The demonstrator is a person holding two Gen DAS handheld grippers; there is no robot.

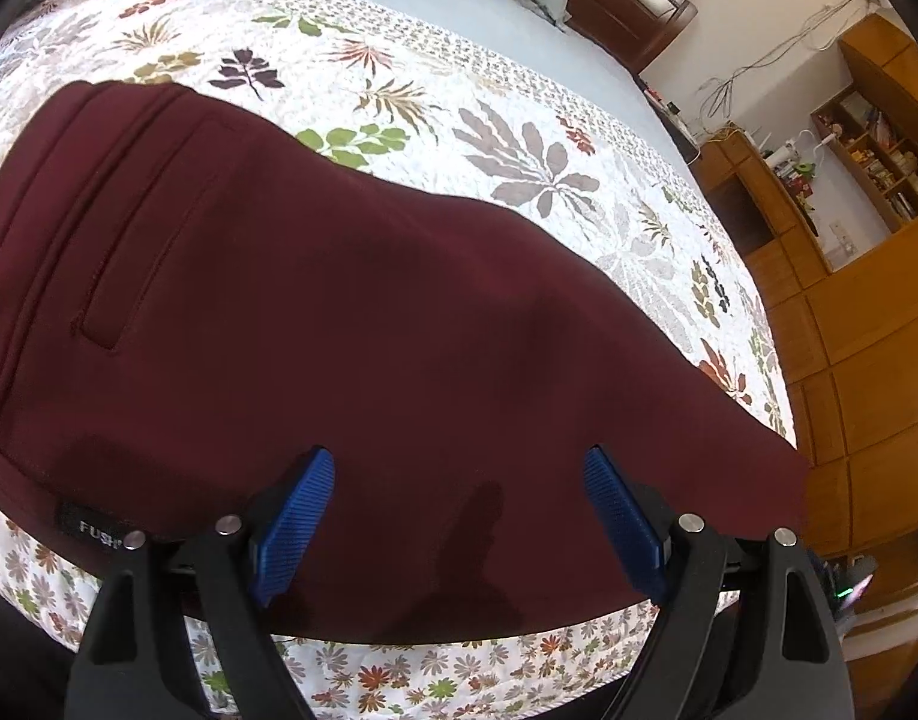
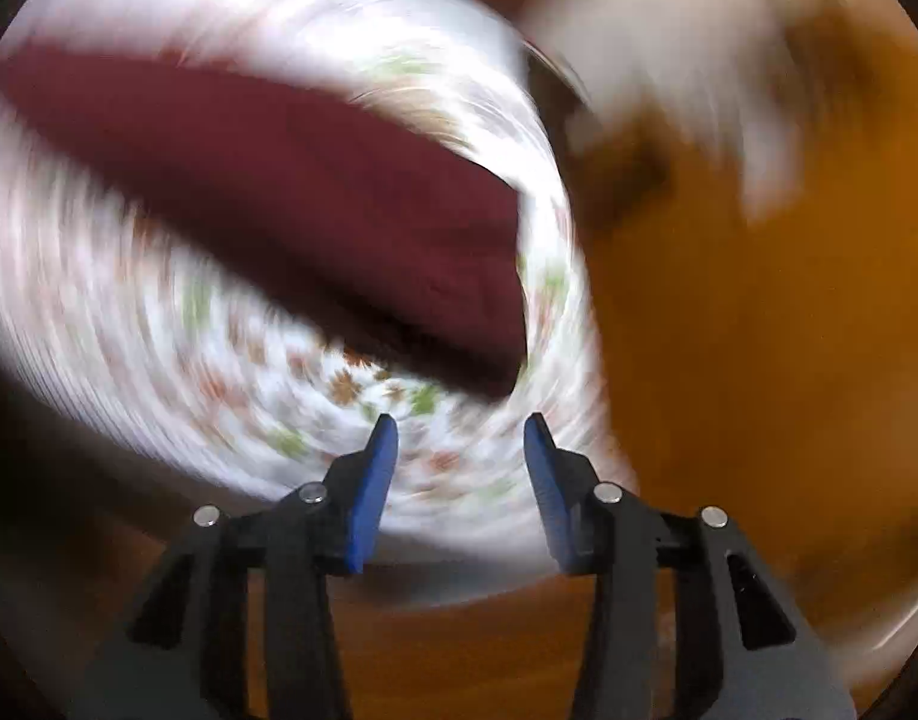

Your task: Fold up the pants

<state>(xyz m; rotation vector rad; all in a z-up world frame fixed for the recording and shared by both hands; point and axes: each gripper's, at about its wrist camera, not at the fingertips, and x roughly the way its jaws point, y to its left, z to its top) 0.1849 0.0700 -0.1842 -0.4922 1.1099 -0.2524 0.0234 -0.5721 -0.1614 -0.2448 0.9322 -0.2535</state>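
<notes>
Two hand-held grippers gape empty: the left hand-held gripper (image 1: 459, 480) hovers over maroon pants (image 1: 339, 330) lying flat on the floral bed (image 1: 519, 138); the right hand-held gripper (image 2: 459, 438), badly blurred, faces their end.

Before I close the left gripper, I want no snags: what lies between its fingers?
Only the maroon pants, spread on the floral quilt; the left gripper is open over them. The left wrist view shows it.

Maroon pants (image 1: 315, 324) flat on floral-quilted bed (image 1: 519, 138).
</notes>
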